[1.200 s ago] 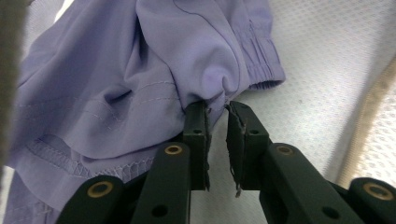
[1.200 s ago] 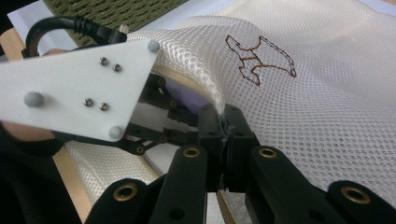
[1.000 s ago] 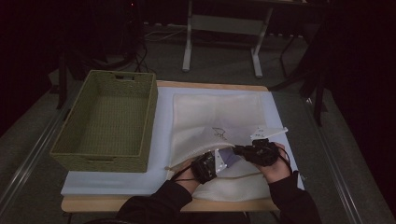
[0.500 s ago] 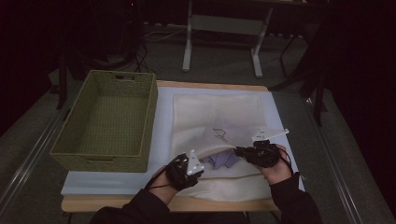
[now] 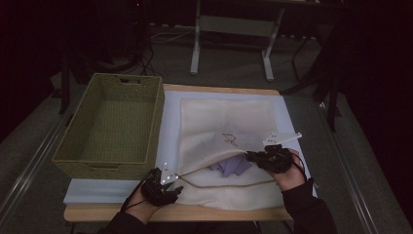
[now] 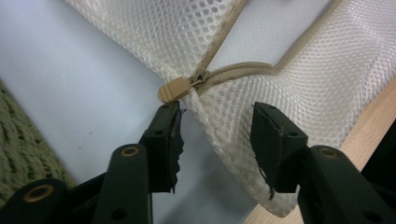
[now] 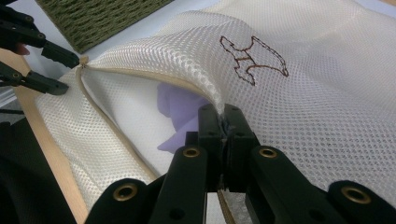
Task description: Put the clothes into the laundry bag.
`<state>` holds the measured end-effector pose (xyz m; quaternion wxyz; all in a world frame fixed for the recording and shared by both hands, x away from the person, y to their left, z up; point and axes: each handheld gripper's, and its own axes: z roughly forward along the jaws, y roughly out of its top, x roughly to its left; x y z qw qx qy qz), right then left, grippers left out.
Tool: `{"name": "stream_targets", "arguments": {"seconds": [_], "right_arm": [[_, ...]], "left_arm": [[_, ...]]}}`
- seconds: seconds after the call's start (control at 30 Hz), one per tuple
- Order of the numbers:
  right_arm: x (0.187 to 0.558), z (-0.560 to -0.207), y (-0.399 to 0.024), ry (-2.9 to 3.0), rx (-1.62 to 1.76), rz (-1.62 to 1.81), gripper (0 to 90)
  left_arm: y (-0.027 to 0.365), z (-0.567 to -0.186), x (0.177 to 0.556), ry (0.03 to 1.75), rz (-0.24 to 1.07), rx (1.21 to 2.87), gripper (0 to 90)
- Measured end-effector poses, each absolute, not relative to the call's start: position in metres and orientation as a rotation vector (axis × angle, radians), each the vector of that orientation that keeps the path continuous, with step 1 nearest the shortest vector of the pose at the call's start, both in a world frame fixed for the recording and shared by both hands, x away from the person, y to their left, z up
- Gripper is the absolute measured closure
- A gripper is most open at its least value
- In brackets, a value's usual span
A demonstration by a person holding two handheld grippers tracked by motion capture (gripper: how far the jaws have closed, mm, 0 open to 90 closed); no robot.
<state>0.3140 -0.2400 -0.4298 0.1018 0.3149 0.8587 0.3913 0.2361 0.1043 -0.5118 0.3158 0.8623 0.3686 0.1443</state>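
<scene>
A cream mesh zip bag [image 5: 229, 122] with a dark stitched motif [image 7: 254, 58] lies on a pale blue mat [image 5: 168, 126]. Its front opening gapes, and a purple cloth [image 5: 231, 165] sits inside it [image 7: 180, 109]. My right gripper [image 5: 253, 157] is shut on the upper mesh layer at the opening's edge [image 7: 223, 114] and holds it raised. At the bag's front left corner my left gripper [image 5: 168, 187] stands open [image 6: 217, 112]. The tan zipper pull [image 6: 175, 88] lies just past its left jaw tip, not gripped. The left gripper [image 7: 70, 73] also shows in the right gripper view.
A green wicker basket [image 5: 102, 168] with nothing in it stands left of the mat, close to the left gripper. The wooden table edge [image 5: 219, 213] runs just below the bag. Metal stand legs [image 5: 197, 44] rise on the floor beyond the table.
My left gripper has travelled left along the bag's front edge to its left corner, and the zipped opening has grown longer. The right gripper has stayed put, holding the mesh.
</scene>
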Motion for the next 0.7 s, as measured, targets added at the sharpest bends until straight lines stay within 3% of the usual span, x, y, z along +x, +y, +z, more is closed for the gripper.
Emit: {"name": "stream_targets", "arguments": {"seconds": [0.17, 0.37, 0.47, 0.6, 0.7], "right_arm": [[0.314, -0.428, -0.240, 2.530, 0.924, 1.155, 87.7], [0.314, -0.423, -0.241, 2.517, 0.911, 1.156, 87.7], [0.314, -0.421, -0.242, 2.516, 0.910, 1.159, 87.6], [0.314, -0.425, -0.242, 2.527, 0.908, 1.156, 87.6], [0.313, -0.429, -0.245, 2.525, 0.921, 1.166, 87.1]], "left_arm": [[0.106, -0.514, 0.240, 1.007, 0.366, 2.251, 50.8], [0.108, -0.517, 0.250, 1.042, 0.254, 2.207, 47.4], [0.106, -0.520, 0.252, 1.022, 0.192, 2.218, 53.8], [0.104, -0.517, 0.250, 0.989, 0.231, 2.220, 81.3], [0.106, -0.509, 0.249, 1.000, 0.233, 2.174, 85.8]]}}
